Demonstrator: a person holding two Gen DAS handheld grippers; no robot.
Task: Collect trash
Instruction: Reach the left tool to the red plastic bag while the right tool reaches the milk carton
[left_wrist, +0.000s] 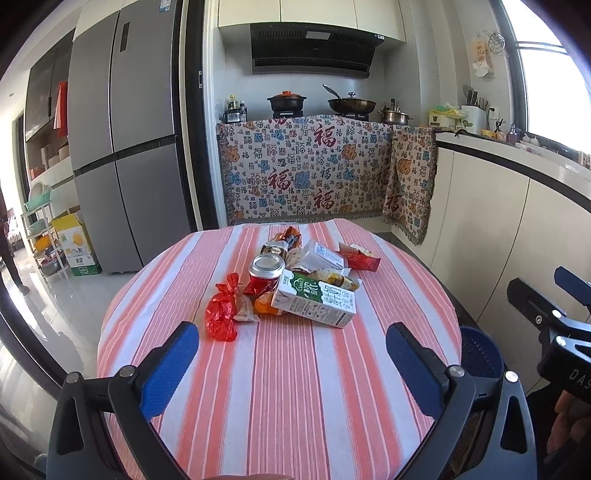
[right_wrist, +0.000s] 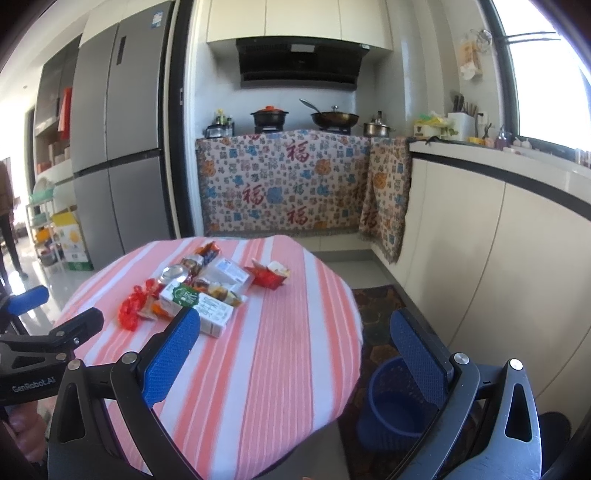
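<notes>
Trash sits piled mid-table (left_wrist: 280, 387) — milk carton (left_wrist: 316, 301) nearest us, long axis running left-right. Our left gripper (left_wrist: 291, 347) faces it dead ahead, fingers spread, empty; right gripper (right_wrist: 295, 339) likewise, nearer the blue bin (right_wrist: 391, 398).

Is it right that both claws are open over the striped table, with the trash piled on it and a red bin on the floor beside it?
Not quite: the bin is blue, not red, as the right wrist view shows. The rest holds: left claw and right claw open, trash pile on the striped table.
</notes>
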